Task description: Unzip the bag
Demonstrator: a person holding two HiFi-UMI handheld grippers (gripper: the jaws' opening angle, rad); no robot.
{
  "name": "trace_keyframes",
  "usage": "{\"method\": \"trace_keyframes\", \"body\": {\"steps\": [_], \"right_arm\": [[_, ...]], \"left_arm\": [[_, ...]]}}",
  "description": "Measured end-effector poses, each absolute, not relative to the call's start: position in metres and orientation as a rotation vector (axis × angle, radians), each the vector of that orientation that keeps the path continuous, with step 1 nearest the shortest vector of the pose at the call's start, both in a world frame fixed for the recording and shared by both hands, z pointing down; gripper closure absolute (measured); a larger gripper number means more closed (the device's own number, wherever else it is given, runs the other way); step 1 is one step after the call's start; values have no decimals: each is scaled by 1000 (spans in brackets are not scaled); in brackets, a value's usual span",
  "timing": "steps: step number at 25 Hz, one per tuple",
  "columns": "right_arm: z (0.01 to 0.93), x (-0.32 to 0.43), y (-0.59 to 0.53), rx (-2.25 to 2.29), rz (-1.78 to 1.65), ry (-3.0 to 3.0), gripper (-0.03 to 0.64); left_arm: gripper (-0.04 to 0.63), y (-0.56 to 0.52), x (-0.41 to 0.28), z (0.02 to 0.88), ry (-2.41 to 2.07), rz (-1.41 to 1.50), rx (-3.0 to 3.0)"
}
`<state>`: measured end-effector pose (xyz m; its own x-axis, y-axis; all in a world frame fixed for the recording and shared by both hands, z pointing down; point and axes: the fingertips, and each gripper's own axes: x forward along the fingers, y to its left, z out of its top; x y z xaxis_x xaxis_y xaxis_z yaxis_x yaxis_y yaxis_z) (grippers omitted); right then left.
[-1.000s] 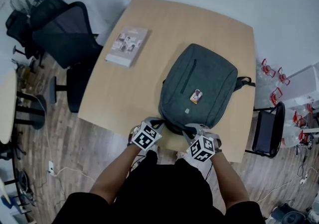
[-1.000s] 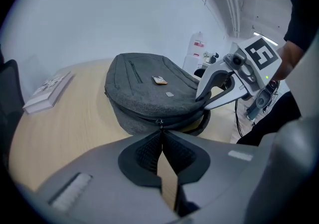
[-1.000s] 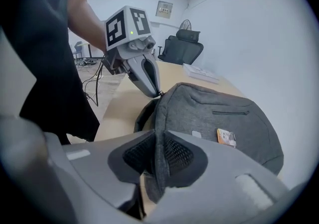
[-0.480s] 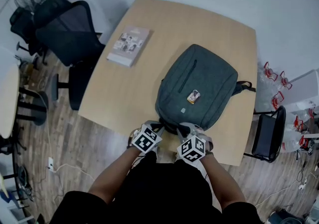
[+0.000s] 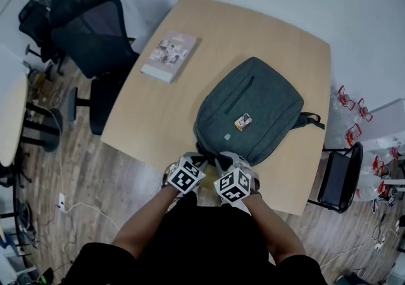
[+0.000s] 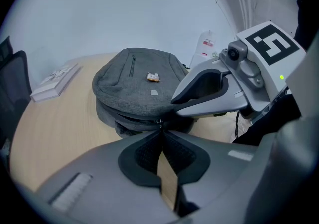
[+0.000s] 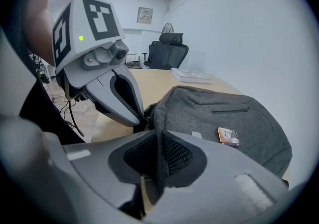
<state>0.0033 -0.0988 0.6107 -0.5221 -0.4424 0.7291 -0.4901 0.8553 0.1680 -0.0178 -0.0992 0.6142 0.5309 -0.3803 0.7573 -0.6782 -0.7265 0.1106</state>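
Bag (image 5: 250, 116): grey backpack of felt-like woven cloth with a rounded outline. It lies flat, front up, on the right half of the table (image 5: 171, 122), its top end at the near edge. The table top is pale wood grain with rounded corners. Sewn on the front are a small orange-tan tag (image 5: 241, 122), print too small to read, and nearer the top a tiny pale square patch (image 5: 226, 137), blank as far as can be made out. A straight pocket zip (image 5: 238, 95) runs lengthwise up the front, and a dark strap (image 5: 310, 120) trails off toward the table's right edge. Left gripper (image 6: 160, 128): grey plastic shell with black mesh-textured pads (image 6: 144, 151). Its jaws are pressed together at the tips on the small metal zipper pull (image 6: 160, 121) at the bag's side seam. Right gripper (image 7: 158, 136): its jaws have just eased a shade wider, yet they pinch a fold of the bag's cloth at the top end, close beside the left gripper. Both carry cubes with black-and-white square markers. Book (image 5: 169, 56): a thin paperback lying flat near the table's far-left corner, photo cover, title unreadable. A black mesh-back office chair (image 5: 95, 43) stands off the left edge.
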Motion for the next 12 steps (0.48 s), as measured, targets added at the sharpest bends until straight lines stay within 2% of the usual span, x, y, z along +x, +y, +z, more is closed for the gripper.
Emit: {"method": "trace_keyframes", "body": {"steps": [3, 5, 6, 12], "right_arm": [[600, 1, -89, 589, 63, -2265, 531], [592, 7, -79, 488, -11, -2303, 437], [591, 16, -74, 437, -68, -2297, 419], [616, 105, -70, 204, -373, -2080, 391]], "left_arm": [[569, -100, -18, 615, -877, 1037, 2380], [569, -101, -19, 615, -878, 1035, 2382], [569, -101, -20, 616, -877, 1032, 2380], [569, -94, -22, 627, -857, 1038, 2353]]}}
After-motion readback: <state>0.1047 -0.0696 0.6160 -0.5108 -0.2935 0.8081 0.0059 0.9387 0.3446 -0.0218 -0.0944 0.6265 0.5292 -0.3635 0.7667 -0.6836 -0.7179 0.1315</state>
